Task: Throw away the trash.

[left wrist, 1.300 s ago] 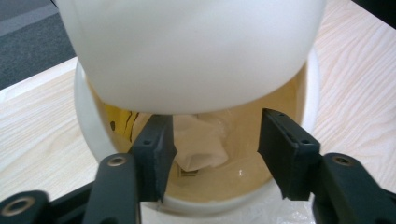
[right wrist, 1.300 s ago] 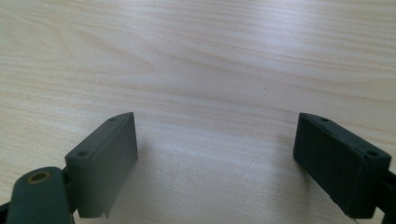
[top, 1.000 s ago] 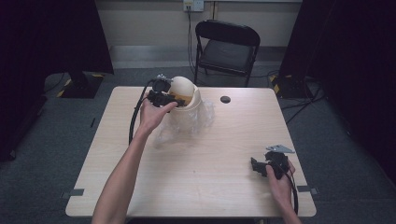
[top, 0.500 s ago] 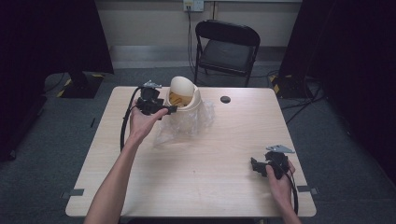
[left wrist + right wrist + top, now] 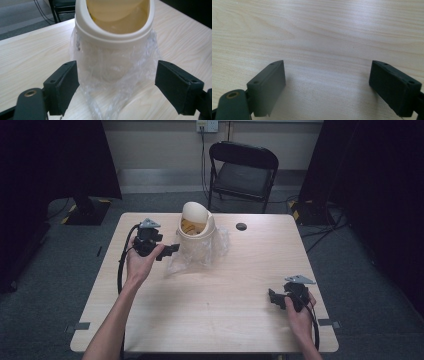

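Note:
A small cream bin (image 5: pixel 196 227) with a swing lid stands at the back middle of the table, with a clear plastic bag (image 5: pixel 195 254) crumpled around its base. My left gripper (image 5: pixel 170 251) is held just left of the bin, open, its jaws pointing at the bag. In the left gripper view the bin (image 5: pixel 113 37) and bag (image 5: pixel 117 82) sit straight ahead between the wide-apart jaws, nothing gripped. My right gripper (image 5: pixel 272 297) rests open near the table's front right corner, and my right gripper (image 5: pixel 327 87) has bare wood between its jaws.
A small black round object (image 5: pixel 241 226) lies on the table behind and right of the bin. A black folding chair (image 5: pixel 242 170) stands beyond the far edge. The light wooden table (image 5: pixel 210 315) has dark curtains on both sides.
My left gripper has drawn back from the top of the bin to the left and toward me, and now sits lower beside the bag. The right gripper has stayed put.

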{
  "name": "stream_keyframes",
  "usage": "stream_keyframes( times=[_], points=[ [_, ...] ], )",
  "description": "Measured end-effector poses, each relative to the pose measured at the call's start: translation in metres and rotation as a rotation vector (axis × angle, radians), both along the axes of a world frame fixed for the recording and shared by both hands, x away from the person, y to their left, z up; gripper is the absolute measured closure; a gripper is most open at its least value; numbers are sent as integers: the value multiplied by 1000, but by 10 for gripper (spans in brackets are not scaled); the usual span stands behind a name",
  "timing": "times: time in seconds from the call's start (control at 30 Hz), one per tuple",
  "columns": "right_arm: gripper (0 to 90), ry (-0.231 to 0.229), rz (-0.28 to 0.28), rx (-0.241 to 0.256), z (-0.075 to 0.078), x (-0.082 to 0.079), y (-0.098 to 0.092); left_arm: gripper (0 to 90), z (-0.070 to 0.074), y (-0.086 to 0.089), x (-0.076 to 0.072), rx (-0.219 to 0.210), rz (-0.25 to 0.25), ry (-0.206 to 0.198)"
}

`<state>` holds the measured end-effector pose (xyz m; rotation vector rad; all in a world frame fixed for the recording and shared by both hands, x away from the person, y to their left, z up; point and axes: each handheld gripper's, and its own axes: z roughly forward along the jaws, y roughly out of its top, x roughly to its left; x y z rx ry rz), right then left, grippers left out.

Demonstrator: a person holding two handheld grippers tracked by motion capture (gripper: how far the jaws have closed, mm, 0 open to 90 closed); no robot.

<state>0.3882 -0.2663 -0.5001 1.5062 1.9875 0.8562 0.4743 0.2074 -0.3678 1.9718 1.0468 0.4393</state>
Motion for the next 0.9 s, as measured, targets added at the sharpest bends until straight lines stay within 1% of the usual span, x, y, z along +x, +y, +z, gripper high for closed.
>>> stream_keyframes(
  times=[0.03, 0.1, 0.13, 0.17, 0.23, 0.27, 0.37, 0.4, 0.43, 0.47, 0.5, 0.53, 0.57, 0.6, 0.67, 0.73, 0.77, 0.8, 0.9],
  points=[
    [129, 0, 0, 0, 0, 0, 0, 188, -1, 1, -3, -8, 5, -5],
    [129, 1, -1, 0, 0, 0, 0, 187, -1, 6, -11, -4, 3, -14],
    [129, 0, 0, 0, 0, 0, 0, 186, -2, 8, -15, -9, -6, -17],
    [129, 0, 0, 0, 0, 0, 0, 181, -3, 10, -19, -11, -5, -18],
    [129, 0, 0, 0, 0, 0, 0, 179, -6, 14, -27, 9, 1, -11],
    [129, 1, -1, 0, 0, 0, 0, 179, -11, 16, -32, 28, 10, 2],
    [129, 1, -1, -1, 0, 0, 0, 181, -22, 23, -43, 45, 11, 14],
    [129, 1, -1, -1, 0, 0, 0, 182, -27, 25, -46, 46, 11, 29],
    [129, 0, 0, 0, 0, 0, 0, 182, -31, 28, -48, 65, 16, 40],
    [129, 0, 0, 0, 0, 0, 0, 183, -35, 32, -52, 73, 33, 38],
    [129, 0, 0, 0, 0, 0, 0, 184, -38, 35, -54, 69, 36, 40],
    [129, 1, 0, 0, 0, 0, 0, 184, -43, 39, -58, 53, 40, 48],
    [129, 0, 0, 0, 0, 0, 0, 185, -48, 42, -61, 60, 42, 52],
    [129, 0, 0, 0, 0, 0, 0, 188, -52, 44, -64, 73, 45, 55],
    [129, 0, 0, 0, 0, 0, 0, 193, -61, 48, -71, 97, 41, 35],
    [129, 0, 0, 0, 0, 0, 0, 193, -72, 52, -77, 129, 39, 55],
    [129, 1, -1, 0, 0, 0, 0, 193, -78, 54, -81, 119, 53, 67],
    [129, 0, 0, 0, 0, 0, 0, 193, -85, 56, -84, 113, 53, 93],
    [129, 1, 0, 0, 0, 0, 0, 193, -102, 64, -93, 109, 75, 115]
  ],
)
